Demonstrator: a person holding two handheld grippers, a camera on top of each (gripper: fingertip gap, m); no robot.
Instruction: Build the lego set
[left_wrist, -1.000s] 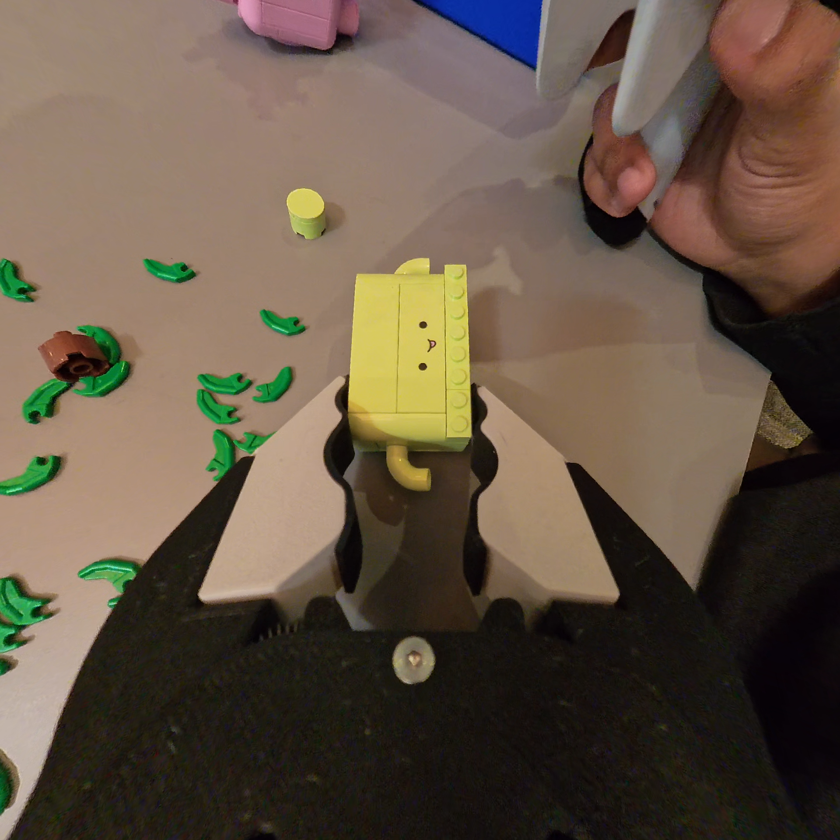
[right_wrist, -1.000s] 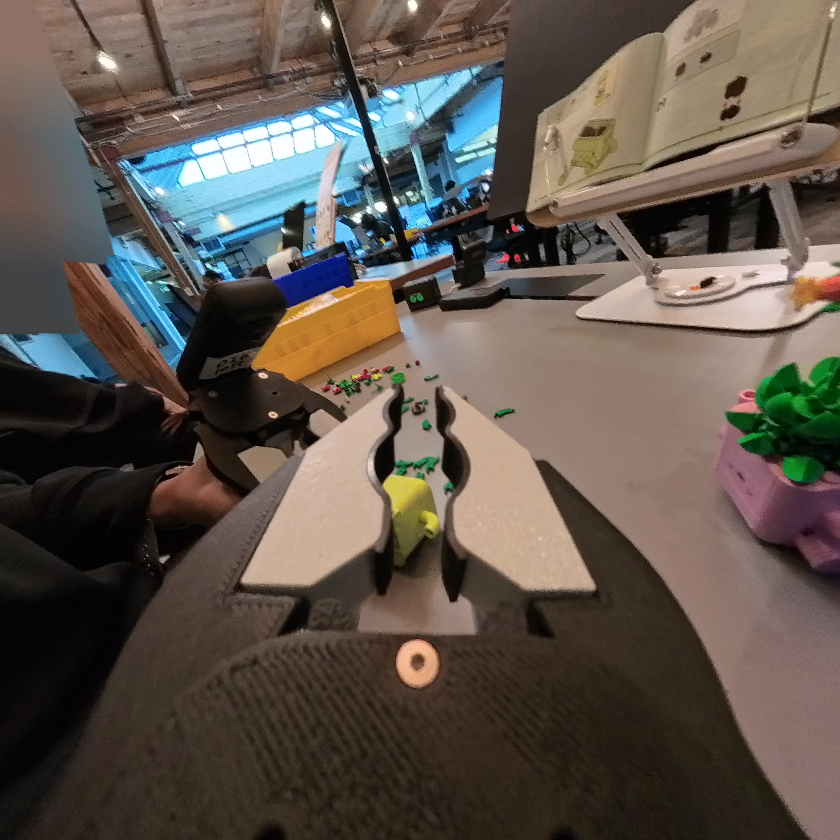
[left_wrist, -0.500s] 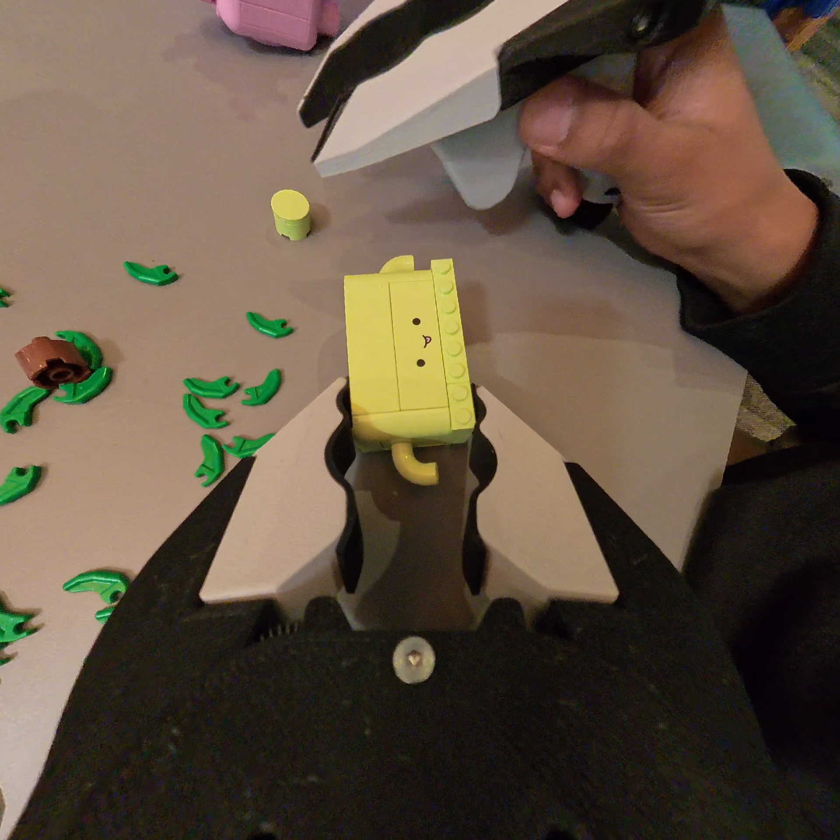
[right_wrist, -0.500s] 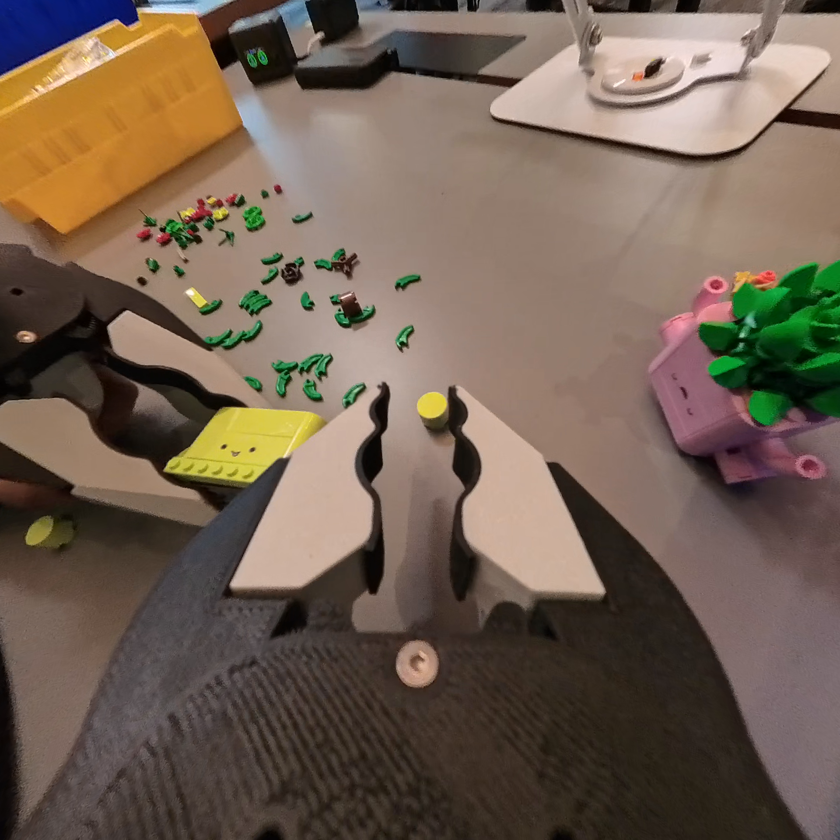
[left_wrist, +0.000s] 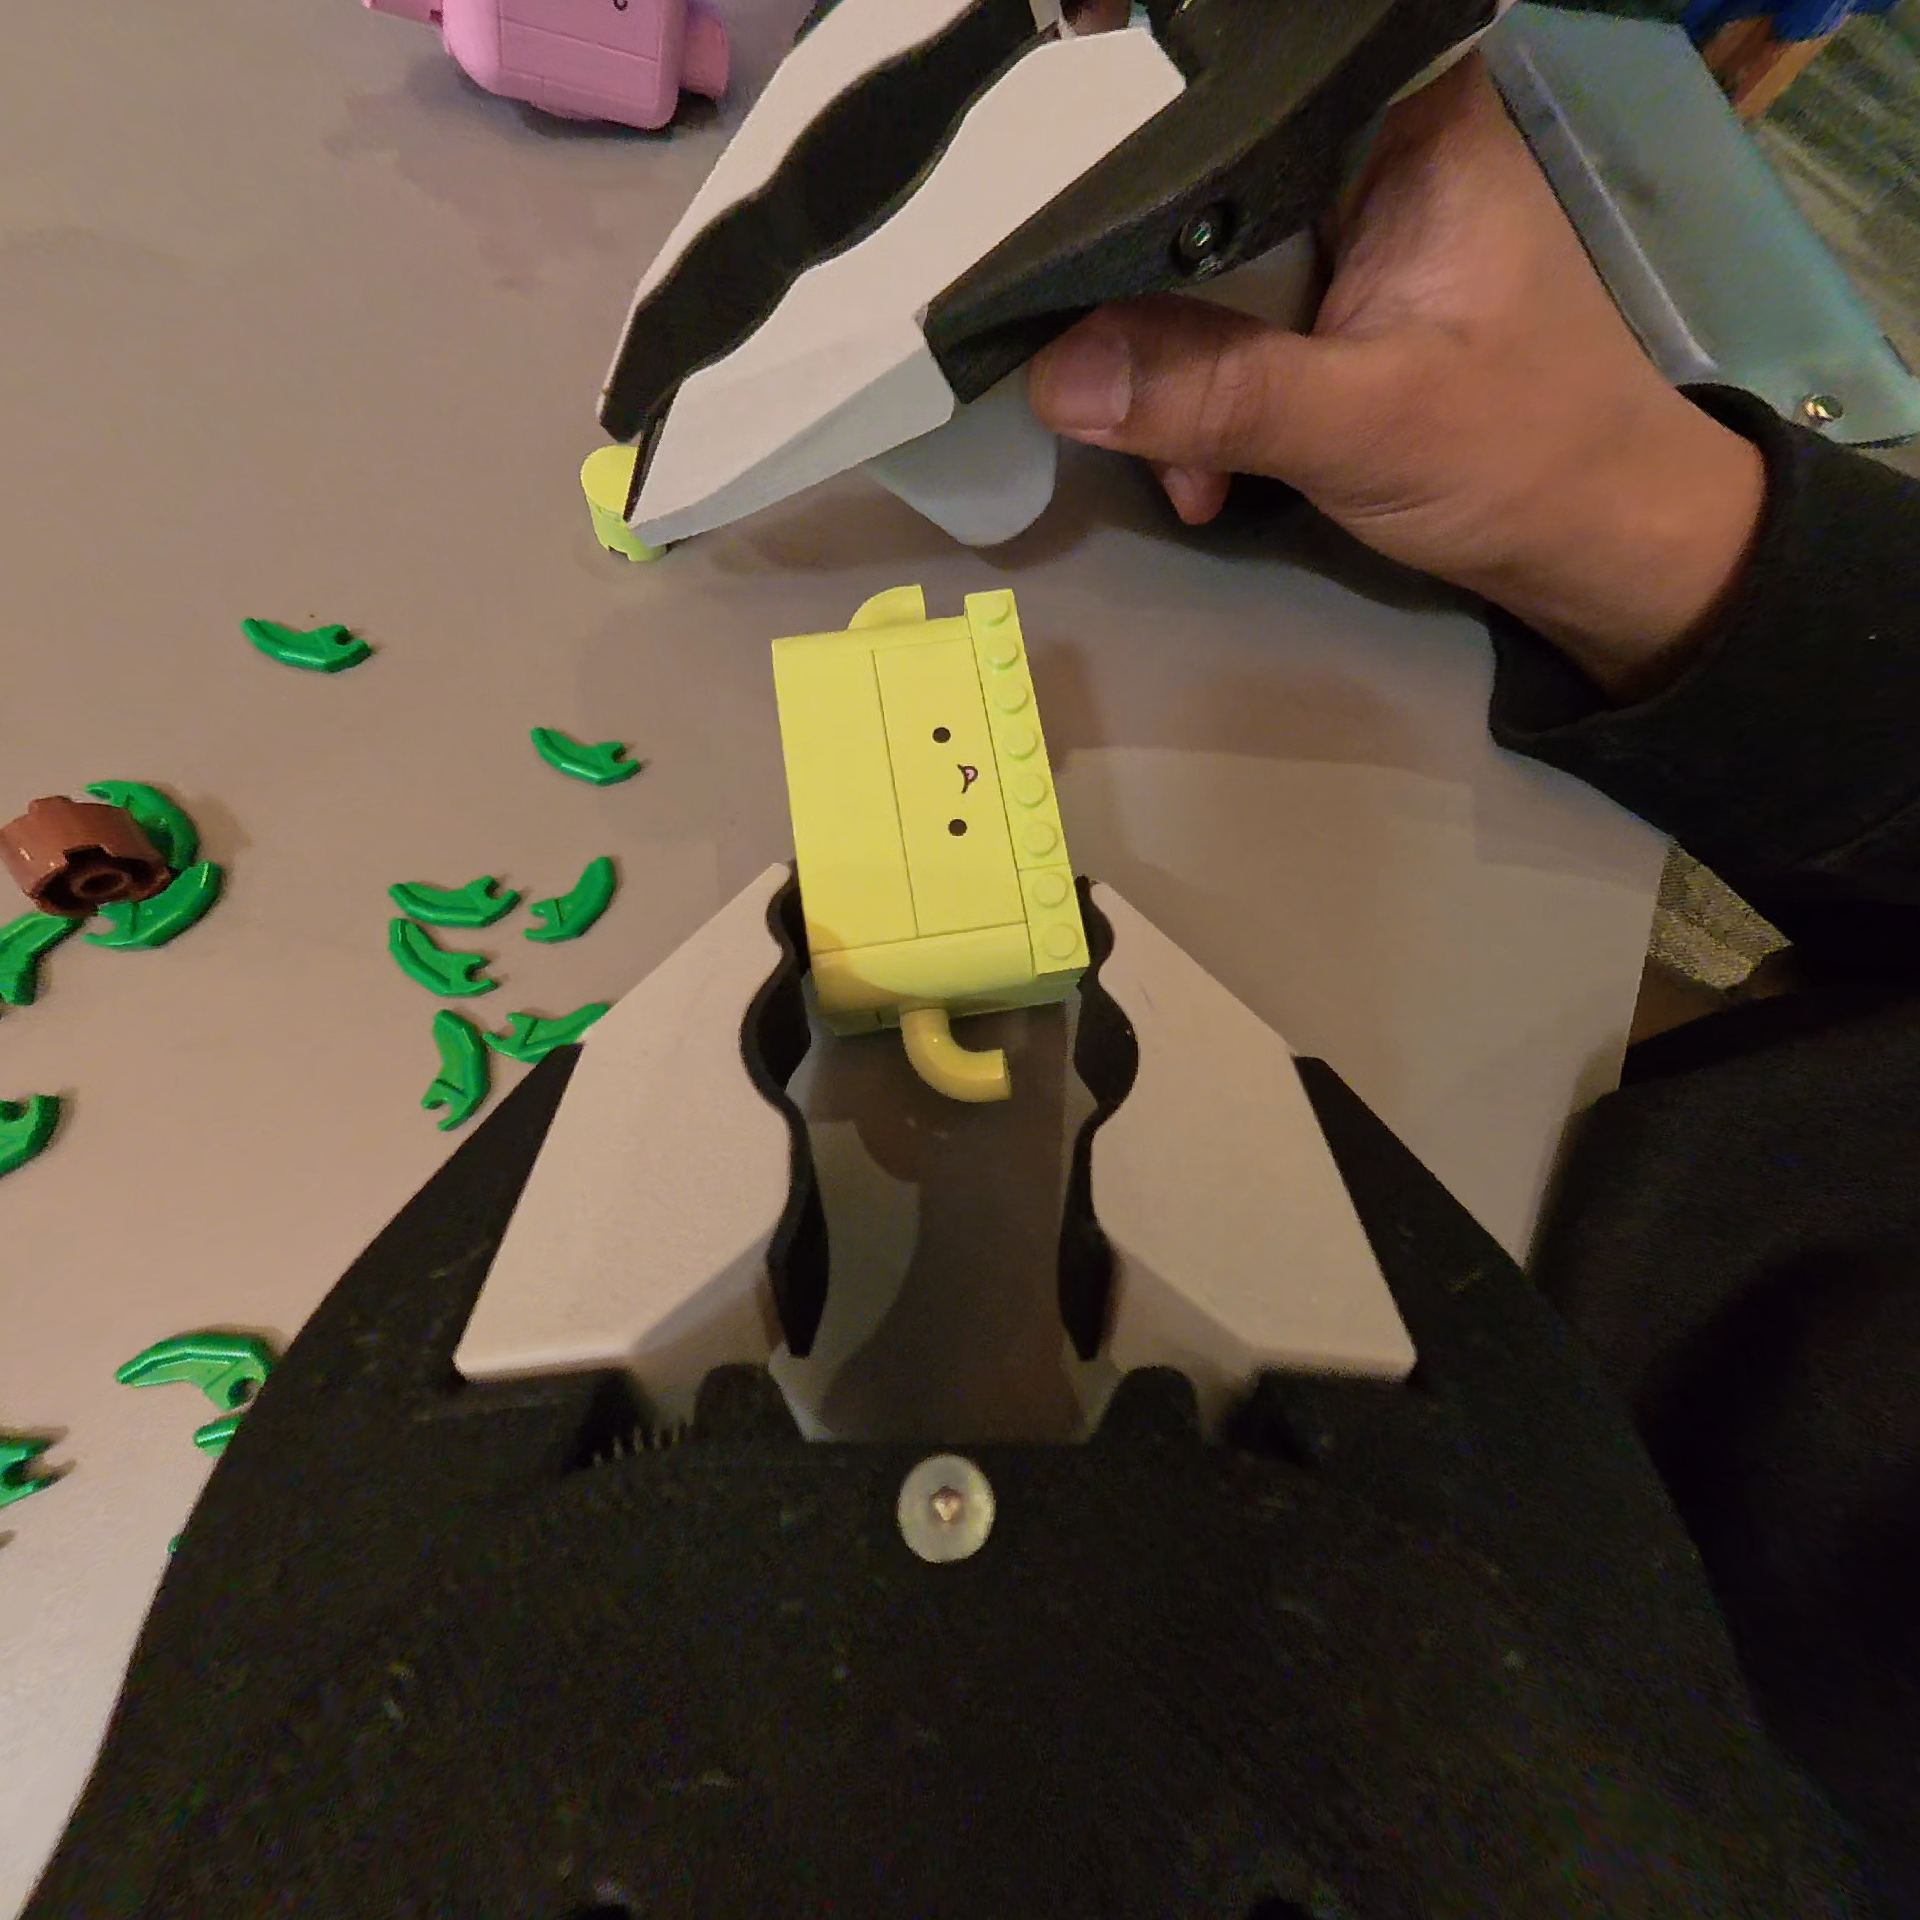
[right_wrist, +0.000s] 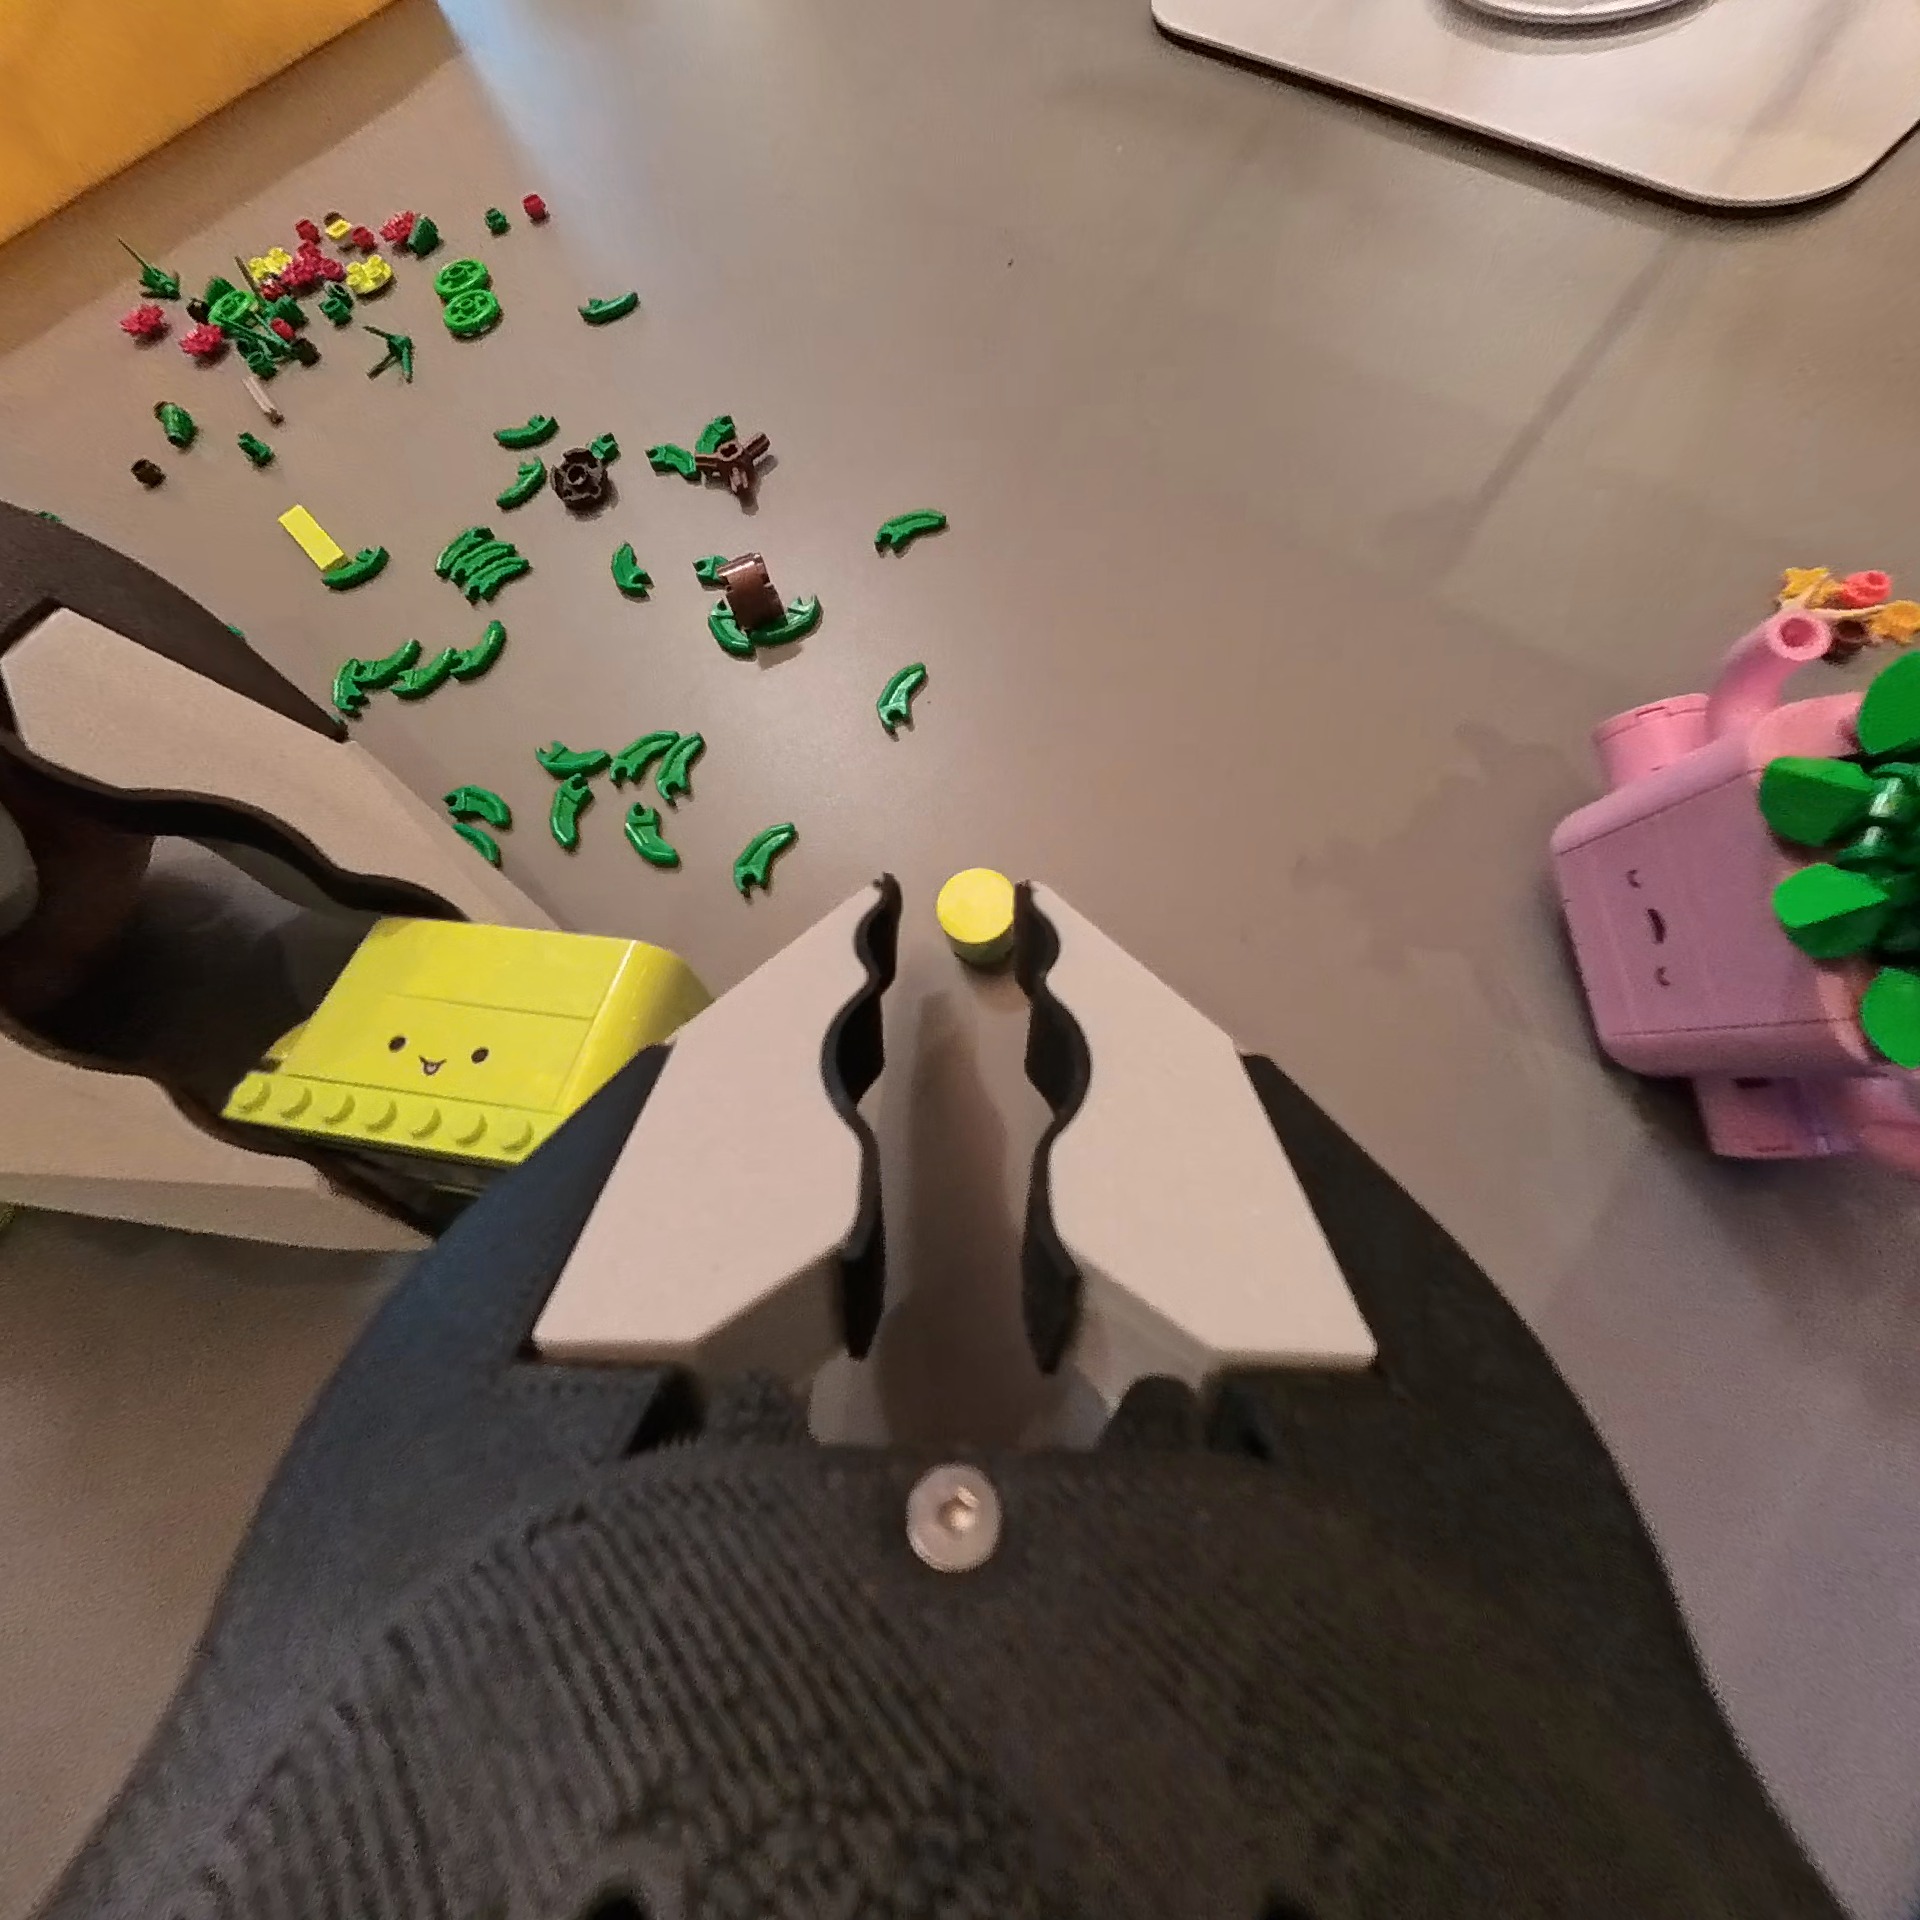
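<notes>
Since a second ago: right gripper (right_wrist: 956, 894) swung down from a raised, level pose to table height, tips now flanking the small lime cylinder (right_wrist: 975, 916), centre of the right wrist frame; same gripper now filling the upper middle of the left wrist frame, where only a hand (left_wrist: 1434, 343) showed earlier. Lime cylinder: upright on the grey table (right_wrist: 1195, 436), between the right fingertips, nearer the right-hand one, contact not certain; not lifted. Right jaws: parted a little wider than the cylinder, nothing held. Left gripper (left_wrist: 940, 914): clamped on the near end of the lime face block (left_wrist: 925, 800), block lying on its side at frame centre, stud row to the right, curved arm piece poking out below. Progress, as judged: pink pot figure (right_wrist: 1725, 935) at right edge apparently finished, green foliage fitted; lime figure body assembled, cylinder not yet attached, no foliage on it. Remaining stock: many green leaf pieces (right_wrist: 623, 769) scattered centre left, brown round piece (left_wrist: 78, 857) at left edge of left wrist frame, small red and yellow flower parts (right_wrist: 301, 270) upper left. Well short of complete.
</notes>
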